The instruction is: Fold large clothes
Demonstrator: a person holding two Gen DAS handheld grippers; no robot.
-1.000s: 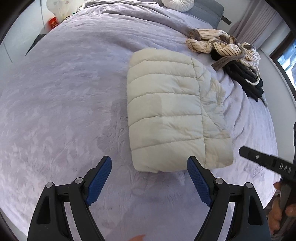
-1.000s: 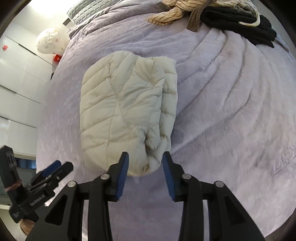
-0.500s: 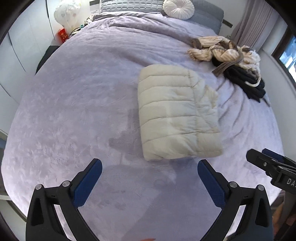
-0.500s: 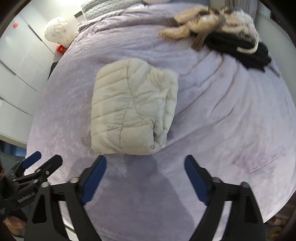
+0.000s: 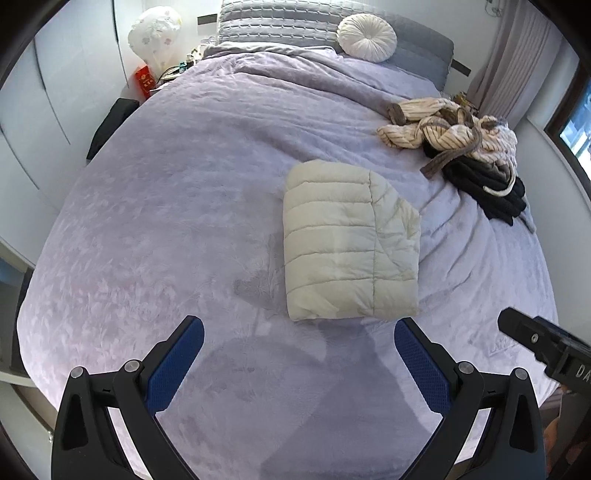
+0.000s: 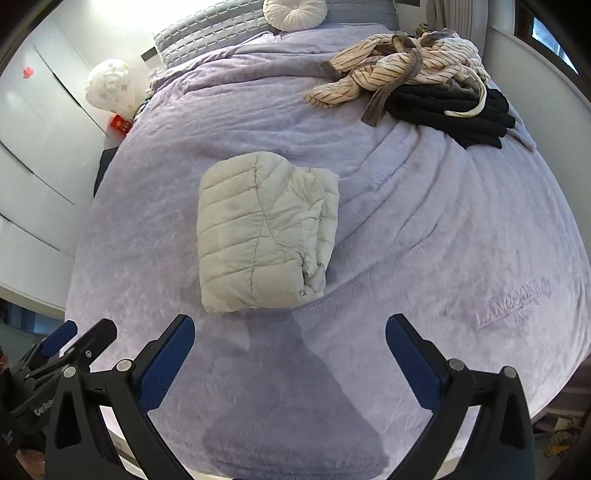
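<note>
A bed [image 5: 155, 229] under a lavender plush cover fills both views; the right wrist view shows embossed lettering on the cover [image 6: 513, 302] near the right edge, its large line reading roughly "LANGCON", the last letters and the smaller line beneath not legible. A grey quilted headboard cushion [image 5: 280, 18] and a round white pleated pillow [image 5: 366, 37] sit at the head. The cream quilted jacket [image 5: 347, 243], folded into a compact rectangle, lies flat near the middle of the bed with its looser layered edges on the right side [image 6: 321, 218]. Well apart from it, toward the far right corner, is an unfolded heap: a striped beige garment [image 5: 443, 127] lying partly over a black garment [image 5: 484, 181]. Left tool [image 5: 299, 360]: jaws wide apart, nothing between them, hovering above bare cover short of the jacket's near edge. Right tool [image 6: 290, 358]: jaws opening, spread wide, nothing between them, likewise above bare cover just short of the jacket. Each tool's side shows in the other's view; partial white print "DA" is readable on the right one [image 5: 546, 350], "GenRobo" cut off on the left one [image 6: 55, 373]. A small red box [image 5: 145, 79] with unreadable gold characters stands beside the bed at upper left.
</note>
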